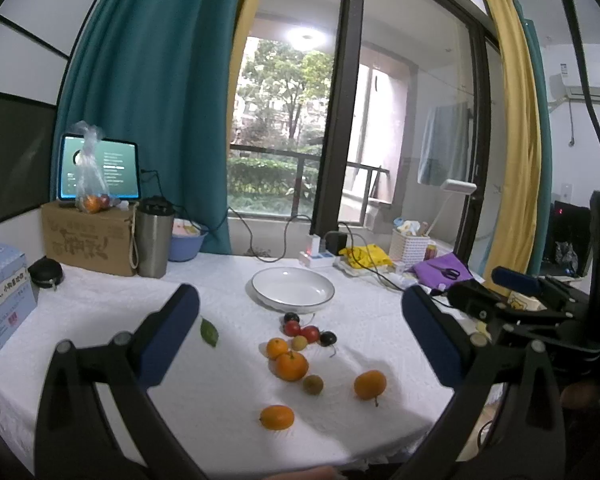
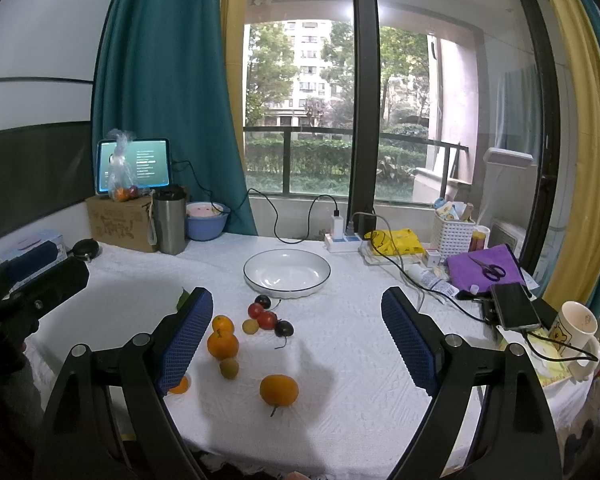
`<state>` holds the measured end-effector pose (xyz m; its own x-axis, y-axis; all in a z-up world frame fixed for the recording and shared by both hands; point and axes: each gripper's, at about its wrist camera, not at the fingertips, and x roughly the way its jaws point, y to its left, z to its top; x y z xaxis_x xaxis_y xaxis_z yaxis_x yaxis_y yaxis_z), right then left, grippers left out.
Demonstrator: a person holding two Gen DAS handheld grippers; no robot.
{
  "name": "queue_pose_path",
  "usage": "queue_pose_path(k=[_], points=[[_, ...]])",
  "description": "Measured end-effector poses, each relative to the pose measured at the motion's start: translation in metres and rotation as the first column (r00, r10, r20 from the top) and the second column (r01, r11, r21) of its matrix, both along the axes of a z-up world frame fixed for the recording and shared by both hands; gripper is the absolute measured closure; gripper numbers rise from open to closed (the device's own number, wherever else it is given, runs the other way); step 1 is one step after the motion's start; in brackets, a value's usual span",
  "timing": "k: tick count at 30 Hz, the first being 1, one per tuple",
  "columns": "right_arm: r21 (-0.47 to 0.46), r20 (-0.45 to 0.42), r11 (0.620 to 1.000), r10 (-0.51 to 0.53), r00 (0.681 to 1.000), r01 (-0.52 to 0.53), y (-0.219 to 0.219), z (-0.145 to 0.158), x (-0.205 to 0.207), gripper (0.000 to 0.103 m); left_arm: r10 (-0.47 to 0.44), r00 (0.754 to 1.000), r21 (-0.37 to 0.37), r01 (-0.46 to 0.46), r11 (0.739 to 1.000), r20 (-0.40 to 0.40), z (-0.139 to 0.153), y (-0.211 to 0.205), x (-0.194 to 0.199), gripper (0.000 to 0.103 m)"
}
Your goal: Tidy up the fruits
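An empty white plate point(image 1: 293, 291) point(image 2: 287, 273) sits mid-table on the white cloth. In front of it lie loose fruits: several oranges point(image 1: 291, 365) point(image 2: 222, 345), one nearest orange point(image 1: 276, 417), another with a stem point(image 1: 370, 385) point(image 2: 279, 390), red fruits point(image 1: 309, 333) point(image 2: 266, 319), dark plums point(image 1: 327, 338) point(image 2: 284, 328), a yellowish fruit point(image 1: 299, 343) point(image 2: 250, 326) and a brownish one point(image 1: 313, 384) point(image 2: 229, 368). My left gripper point(image 1: 300, 344) is open and empty above the fruits. My right gripper point(image 2: 296, 340) is open and empty above them too.
A green leaf point(image 1: 209, 332) lies left of the fruits. A steel tumbler point(image 1: 153, 237), cardboard box point(image 1: 88, 236), blue bowl point(image 2: 206, 220) and tablet point(image 2: 134, 166) stand back left. A power strip point(image 2: 342, 242), basket point(image 2: 454, 234), purple cloth with scissors point(image 2: 485, 268), phone point(image 2: 515, 306) and mug point(image 2: 576, 330) crowd the right.
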<state>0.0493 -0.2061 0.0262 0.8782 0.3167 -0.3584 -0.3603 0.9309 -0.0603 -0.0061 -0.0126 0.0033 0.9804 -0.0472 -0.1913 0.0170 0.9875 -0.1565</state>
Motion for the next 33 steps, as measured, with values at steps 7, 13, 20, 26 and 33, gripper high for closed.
queue_pose_path(k=[7,13,20,26,33], points=[[-0.001,-0.002,1.0,0.0,1.0,0.0,0.0,0.0,0.001,0.014,0.0,1.0,0.0,0.0,1.0,-0.001,0.0,0.0,0.0,0.001],[-0.002,-0.007,1.0,0.002,1.0,-0.002,-0.001,0.0,0.001,0.014,-0.002,1.0,-0.001,0.002,1.0,-0.001,0.0,-0.001,0.0,0.001],[-0.005,-0.023,1.0,0.004,1.0,-0.004,0.001,-0.003,0.004,0.014,-0.009,1.0,-0.002,0.009,1.0,-0.016,-0.003,0.0,0.004,0.001],[-0.019,-0.058,1.0,0.008,0.998,-0.009,0.004,-0.011,0.012,0.014,-0.014,0.998,-0.006,0.014,1.0,-0.067,-0.014,0.002,0.015,0.001],[-0.042,-0.116,0.999,0.009,0.993,-0.014,0.011,-0.031,0.027,0.014,-0.032,0.983,-0.015,0.03,0.999,-0.178,-0.042,0.004,0.036,0.001]])
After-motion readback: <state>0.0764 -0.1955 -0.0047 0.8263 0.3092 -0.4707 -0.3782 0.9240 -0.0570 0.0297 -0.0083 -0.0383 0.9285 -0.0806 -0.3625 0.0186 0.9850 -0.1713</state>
